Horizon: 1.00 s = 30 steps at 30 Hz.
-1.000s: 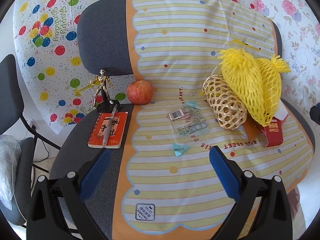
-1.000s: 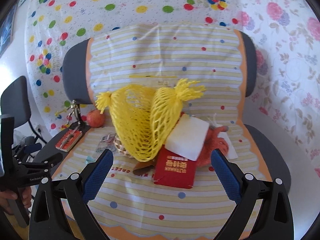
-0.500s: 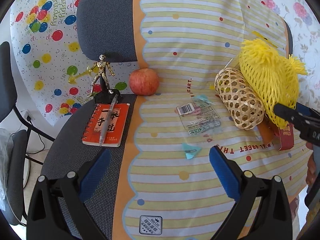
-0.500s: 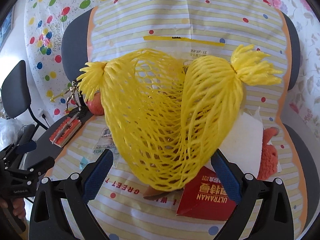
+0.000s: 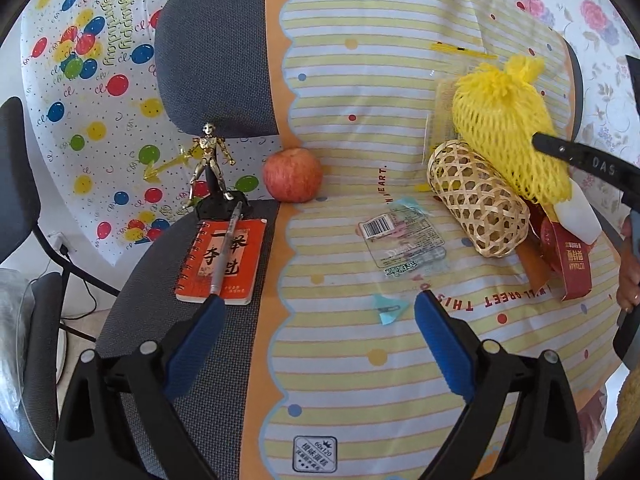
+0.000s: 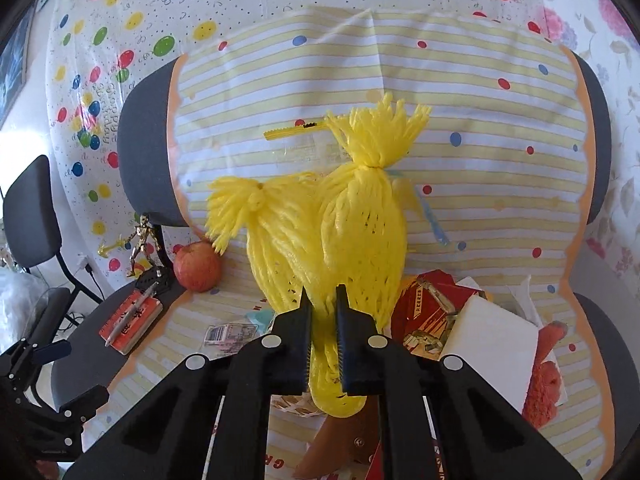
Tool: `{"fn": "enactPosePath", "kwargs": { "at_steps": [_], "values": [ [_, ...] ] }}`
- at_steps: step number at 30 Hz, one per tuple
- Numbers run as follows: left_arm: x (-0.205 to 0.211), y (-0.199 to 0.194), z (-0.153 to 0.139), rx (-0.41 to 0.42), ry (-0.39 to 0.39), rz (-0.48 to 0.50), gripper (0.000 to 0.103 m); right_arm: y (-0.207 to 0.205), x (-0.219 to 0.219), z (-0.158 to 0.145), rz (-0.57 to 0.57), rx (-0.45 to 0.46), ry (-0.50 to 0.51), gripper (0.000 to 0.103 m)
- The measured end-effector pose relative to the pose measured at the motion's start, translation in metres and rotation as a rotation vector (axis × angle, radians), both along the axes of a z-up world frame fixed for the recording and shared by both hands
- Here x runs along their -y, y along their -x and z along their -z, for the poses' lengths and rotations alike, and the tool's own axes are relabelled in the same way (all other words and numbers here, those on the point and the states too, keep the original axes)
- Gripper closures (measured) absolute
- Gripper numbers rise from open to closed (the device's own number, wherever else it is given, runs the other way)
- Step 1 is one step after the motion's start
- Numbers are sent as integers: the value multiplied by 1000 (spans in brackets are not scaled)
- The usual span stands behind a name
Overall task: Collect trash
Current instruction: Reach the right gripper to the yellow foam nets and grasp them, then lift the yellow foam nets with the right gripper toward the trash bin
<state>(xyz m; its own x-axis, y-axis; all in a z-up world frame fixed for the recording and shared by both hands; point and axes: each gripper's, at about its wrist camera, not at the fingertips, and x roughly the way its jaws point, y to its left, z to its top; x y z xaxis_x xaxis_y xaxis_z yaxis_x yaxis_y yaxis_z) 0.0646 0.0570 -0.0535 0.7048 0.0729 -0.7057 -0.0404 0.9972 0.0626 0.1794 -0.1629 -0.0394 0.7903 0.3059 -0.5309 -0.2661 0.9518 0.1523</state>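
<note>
Since a second ago, the right gripper (image 6: pixel 322 300) has advanced and its jaws, then wide apart, are closing with the yellow foam net (image 6: pixel 340 240) between them. From the left wrist, the left gripper (image 5: pixel 316 320) stands apart and empty near a clear wrapper (image 5: pixel 404 240); the net leans far-left to near-right over a wicker basket (image 5: pixel 476 200). From the right wrist, the net's two tasselled sleeves run away from the camera, meshed and bright, on the chair cover (image 6: pixel 500 184).

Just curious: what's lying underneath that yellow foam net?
Under the yellow foam net sit a woven bamboo basket, a red carton and a white block. Anything directly beneath the net stays hidden.
</note>
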Motion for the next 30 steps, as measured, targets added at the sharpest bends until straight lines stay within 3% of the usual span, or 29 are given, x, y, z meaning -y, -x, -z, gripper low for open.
{"fn": "enactPosePath", "kwargs": {
  "at_steps": [5, 10, 20, 23, 27, 30],
  "values": [
    [0, 8, -8, 32, -8, 1, 10, 47, 22, -46, 50, 176, -13, 93],
    [12, 0, -3, 7, -10, 44, 10, 97, 48, -70, 125, 219, 44, 93],
    [67, -51, 30, -74, 66, 185, 15, 136, 88, -32, 222, 142, 42, 93],
    [71, -73, 43, -123, 54, 160, 15, 135, 94, -26, 231, 131, 20, 93],
    [66, -93, 56, -182, 150, 155, 14, 131, 92, -21, 228, 130, 40, 93],
    [68, -104, 68, -221, 154, 148, 12, 128, 92, -17, 219, 121, 37, 93]
  ]
}}
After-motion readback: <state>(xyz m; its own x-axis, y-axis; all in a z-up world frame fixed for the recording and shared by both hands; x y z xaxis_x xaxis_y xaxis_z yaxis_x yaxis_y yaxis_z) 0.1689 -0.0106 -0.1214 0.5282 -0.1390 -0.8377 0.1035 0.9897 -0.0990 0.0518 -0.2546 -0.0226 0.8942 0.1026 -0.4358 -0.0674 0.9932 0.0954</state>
